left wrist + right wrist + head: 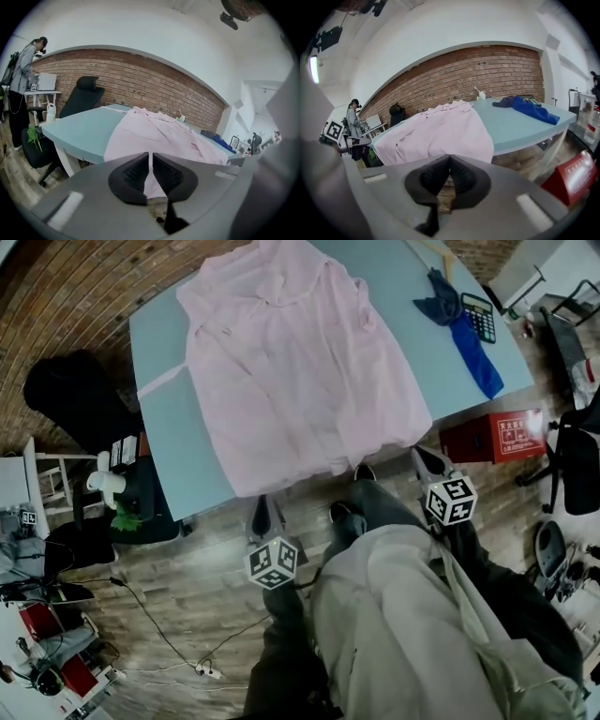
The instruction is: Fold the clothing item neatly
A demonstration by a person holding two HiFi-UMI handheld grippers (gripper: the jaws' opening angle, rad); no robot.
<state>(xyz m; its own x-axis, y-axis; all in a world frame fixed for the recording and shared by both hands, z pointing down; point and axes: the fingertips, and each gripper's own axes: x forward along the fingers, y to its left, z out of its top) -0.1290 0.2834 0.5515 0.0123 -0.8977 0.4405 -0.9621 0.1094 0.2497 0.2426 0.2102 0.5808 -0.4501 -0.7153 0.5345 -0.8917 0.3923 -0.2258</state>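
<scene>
A pale pink cloth shirt [300,362] was spread unfolded. The left gripper [261,514] was held barely parted, the right gripper [429,461] closed, both empty. Probably its near hem was to be gripped next.

A blue cloth [469,334] and a calculator [480,317] are seen left together at one corner of the table [159,427]; a red box [495,437] is parked on the floor just below; a black chair [84,96], a green plant [125,517] and loose cables [173,638] are spotted on the other side; a brick wall [154,84] is seen behind.
</scene>
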